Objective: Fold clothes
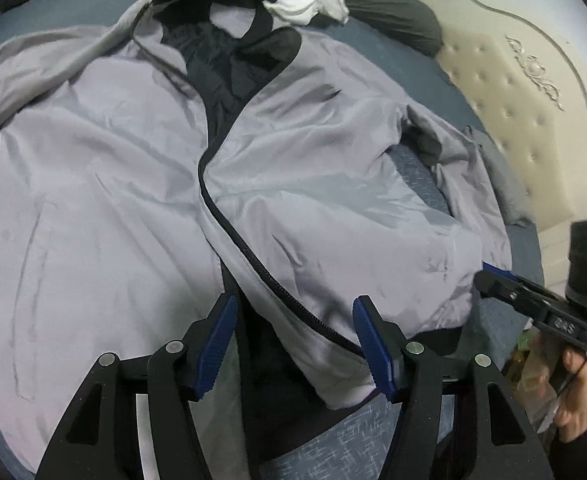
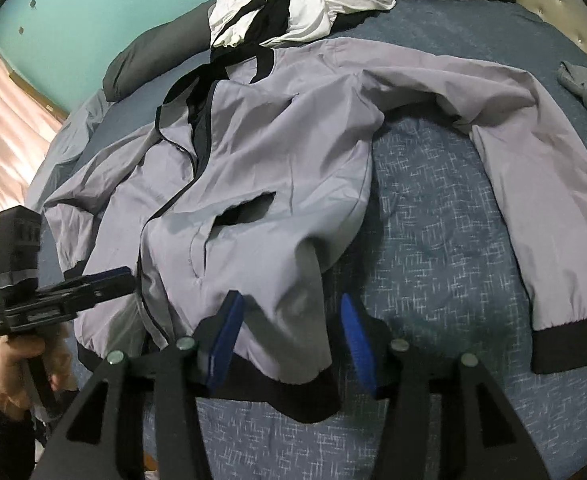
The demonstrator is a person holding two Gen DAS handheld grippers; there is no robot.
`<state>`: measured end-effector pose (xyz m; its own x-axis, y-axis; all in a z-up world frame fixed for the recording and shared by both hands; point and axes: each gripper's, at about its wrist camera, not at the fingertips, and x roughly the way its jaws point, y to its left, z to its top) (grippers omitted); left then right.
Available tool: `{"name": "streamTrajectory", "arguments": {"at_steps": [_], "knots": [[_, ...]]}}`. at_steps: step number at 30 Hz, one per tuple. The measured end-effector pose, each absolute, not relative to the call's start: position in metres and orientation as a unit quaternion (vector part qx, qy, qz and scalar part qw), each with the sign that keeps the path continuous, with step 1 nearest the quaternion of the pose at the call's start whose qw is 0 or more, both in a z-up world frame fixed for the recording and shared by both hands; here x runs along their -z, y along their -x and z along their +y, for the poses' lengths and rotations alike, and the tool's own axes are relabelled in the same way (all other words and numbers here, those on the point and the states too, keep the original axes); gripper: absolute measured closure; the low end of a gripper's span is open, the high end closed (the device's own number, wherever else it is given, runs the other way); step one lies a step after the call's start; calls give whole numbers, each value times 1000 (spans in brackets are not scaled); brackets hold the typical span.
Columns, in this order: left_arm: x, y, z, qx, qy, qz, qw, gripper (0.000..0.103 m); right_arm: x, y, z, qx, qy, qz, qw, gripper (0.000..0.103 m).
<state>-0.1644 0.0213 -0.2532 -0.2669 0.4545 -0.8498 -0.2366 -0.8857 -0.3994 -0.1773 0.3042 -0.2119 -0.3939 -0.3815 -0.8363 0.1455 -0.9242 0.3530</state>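
Left wrist view: left gripper (image 1: 295, 344) spread over the grey jacket's (image 1: 105, 168) zipper hem on the bed (image 1: 357, 436). Right wrist view alone shows right gripper (image 2: 289, 336) spread astride the hem, its far-right sleeve (image 2: 549, 184), clothes pile (image 2: 293, 4) beyond.

Both wrist views close above the jacket (image 1: 313, 208) hem, facing the headboard (image 1: 513, 92), sharing jacket and bed (image 2: 433, 208)

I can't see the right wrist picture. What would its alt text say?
A grey jacket with black cuffs lies spread, front open, on a blue bed, one sleeve stretched out to the right. The right hand-held gripper is open over the jacket's black hem, and the left hand-held gripper reaches in beside it. White and black clothes are piled beyond.
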Motion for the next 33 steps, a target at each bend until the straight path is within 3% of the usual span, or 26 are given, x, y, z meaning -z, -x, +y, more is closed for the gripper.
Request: {"name": "streamTrajectory", "arguments": {"at_steps": [8, 17, 27, 29, 30, 33], "knots": [[273, 168, 31, -784, 585, -67, 196, 41, 214, 175, 309, 824, -528, -120, 164, 51], [270, 162, 12, -774, 593, -36, 218, 82, 215, 178, 307, 826, -530, -113, 157, 51], [268, 153, 12, -767, 590, -25, 250, 91, 234, 183, 303, 796, -562, -128, 182, 51], [265, 152, 12, -768, 588, -24, 253, 91, 240, 183, 302, 792, -569, -121, 185, 62], [263, 152, 11, -769, 586, -25, 253, 91, 242, 182, 302, 791, -571, -117, 187, 80], [254, 153, 8, -774, 579, -29, 254, 91, 245, 179, 303, 789, -572, -112, 193, 98]]}}
